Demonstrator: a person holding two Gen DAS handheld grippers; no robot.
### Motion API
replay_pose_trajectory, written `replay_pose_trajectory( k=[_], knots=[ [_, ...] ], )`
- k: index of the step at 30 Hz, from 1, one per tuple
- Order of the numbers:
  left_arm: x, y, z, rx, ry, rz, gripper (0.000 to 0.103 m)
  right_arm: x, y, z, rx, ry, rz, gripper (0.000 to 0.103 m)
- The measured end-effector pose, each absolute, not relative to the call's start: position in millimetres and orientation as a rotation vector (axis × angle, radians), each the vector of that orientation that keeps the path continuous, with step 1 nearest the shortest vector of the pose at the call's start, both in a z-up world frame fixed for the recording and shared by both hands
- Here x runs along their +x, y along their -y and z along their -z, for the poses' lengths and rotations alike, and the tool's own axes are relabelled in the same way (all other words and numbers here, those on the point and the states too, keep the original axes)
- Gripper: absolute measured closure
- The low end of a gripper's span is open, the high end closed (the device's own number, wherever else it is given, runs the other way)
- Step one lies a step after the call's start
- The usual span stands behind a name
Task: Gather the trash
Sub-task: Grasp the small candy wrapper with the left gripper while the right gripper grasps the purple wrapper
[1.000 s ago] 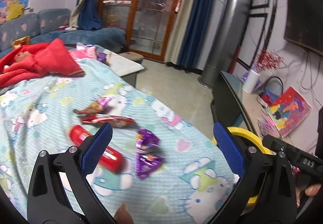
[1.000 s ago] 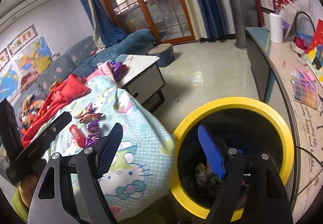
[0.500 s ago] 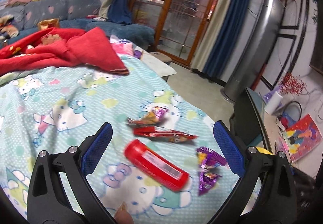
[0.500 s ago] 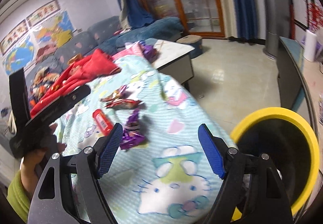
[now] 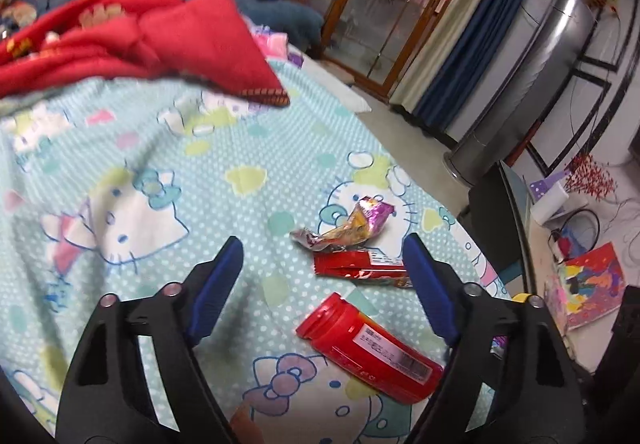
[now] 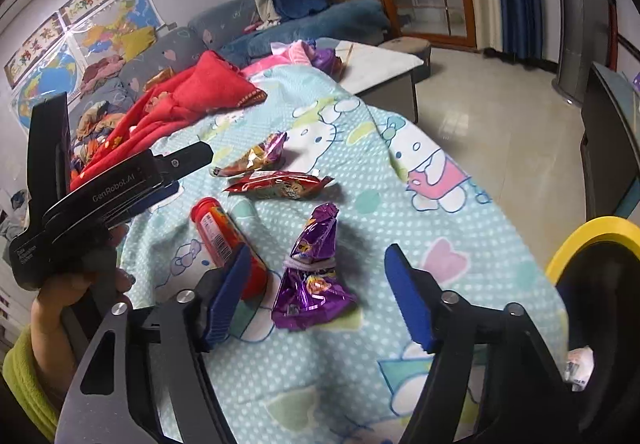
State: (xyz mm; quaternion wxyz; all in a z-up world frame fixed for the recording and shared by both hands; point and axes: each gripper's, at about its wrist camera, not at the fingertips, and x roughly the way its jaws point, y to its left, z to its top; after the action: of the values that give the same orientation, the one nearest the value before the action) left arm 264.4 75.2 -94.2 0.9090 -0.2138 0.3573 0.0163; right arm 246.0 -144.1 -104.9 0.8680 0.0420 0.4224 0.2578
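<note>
Both grippers hold nothing, and their jaws are closing. The left gripper has bare sheet between its blue pads, with the red bottle lying just below and right of the gap and the red wrapper close to its right pad. The right gripper is lined up on the purple wrapper, which lies between its pads without either one touching it.

Four pieces are left on the cartoon-print sheet — the bottle, the red wrapper, the purple wrapper and the gold-and-purple wrapper farthest out. Off the sheet's edge stands the yellow-rimmed bin, with some white scrap visible inside it, so a little seems to be collected already. The bulk of the job looks undone: every piece on the sheet is yet to be picked up and dropped in.
</note>
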Motion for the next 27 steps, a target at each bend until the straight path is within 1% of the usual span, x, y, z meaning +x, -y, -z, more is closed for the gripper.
replay_pose_trajectory(
  k=[1, 2, 3, 4, 5, 9, 10, 11, 15, 16, 17, 18, 19, 20, 22, 27],
  knots=[
    [266.5, -77.0, 96.2, -0.452, -0.743, -0.032, 0.032, 248.1, 142.9, 106.6, 0.090, -0.888, -0.540, 0.042],
    [267.8, -78.6, 98.0, -0.458, -0.746, -0.031, 0.035, 250.4, 141.4, 108.4, 0.095, -0.895, -0.543, 0.045],
    [270.8, -80.3, 100.0, -0.469, -0.753, -0.025, 0.038, 252.5, 140.4, 110.2, 0.103, -0.903, -0.549, 0.048],
    [272.5, -80.5, 101.2, -0.475, -0.758, -0.021, 0.044, 254.7, 139.9, 112.2, 0.112, -0.912, -0.553, 0.049],
    [275.1, -81.2, 102.7, -0.483, -0.766, -0.015, 0.047, 256.1, 139.3, 114.4, 0.120, -0.919, -0.554, 0.051],
    [283.8, -84.6, 110.0, -0.548, -0.798, 0.027, 0.047, 259.8, 140.1, 122.6, 0.143, -0.950, -0.552, 0.060],
    [285.6, -86.5, 113.3, -0.583, -0.809, 0.041, 0.049, 260.0, 140.8, 125.3, 0.145, -0.959, -0.549, 0.061],
    [286.8, -87.7, 115.4, -0.603, -0.813, 0.049, 0.055, 260.0, 141.2, 126.8, 0.145, -0.960, -0.546, 0.063],
    [288.7, -89.8, 120.8, -0.654, -0.823, 0.064, 0.066, 258.4, 143.4, 129.5, 0.144, -0.954, -0.546, 0.067],
    [288.8, -89.9, 121.7, -0.661, -0.824, 0.064, 0.071, 257.6, 144.2, 129.7, 0.143, -0.953, -0.545, 0.068],
    [287.7, -89.4, 122.2, -0.668, -0.825, 0.066, 0.078, 258.1, 144.0, 130.2, 0.143, -0.952, -0.544, 0.068],
    [287.3, -89.5, 122.8, -0.677, -0.824, 0.068, 0.082, 257.5, 144.6, 130.5, 0.144, -0.951, -0.546, 0.068],
    [286.6, -90.0, 122.7, -0.682, -0.820, 0.069, 0.091, 256.9, 145.0, 130.8, 0.143, -0.949, -0.547, 0.069],
    [286.0, -89.9, 122.0, -0.683, -0.813, 0.069, 0.096, 256.8, 145.1, 130.5, 0.142, -0.948, -0.547, 0.069],
    [283.8, -90.1, 119.5, -0.676, -0.799, 0.071, 0.100, 255.3, 144.4, 129.9, 0.129, -0.944, -0.548, 0.070],
    [276.5, -94.4, 110.1, -0.678, -0.757, 0.080, 0.102, 252.0, 145.1, 130.1, 0.110, -0.936, -0.552, 0.072]
  ],
)
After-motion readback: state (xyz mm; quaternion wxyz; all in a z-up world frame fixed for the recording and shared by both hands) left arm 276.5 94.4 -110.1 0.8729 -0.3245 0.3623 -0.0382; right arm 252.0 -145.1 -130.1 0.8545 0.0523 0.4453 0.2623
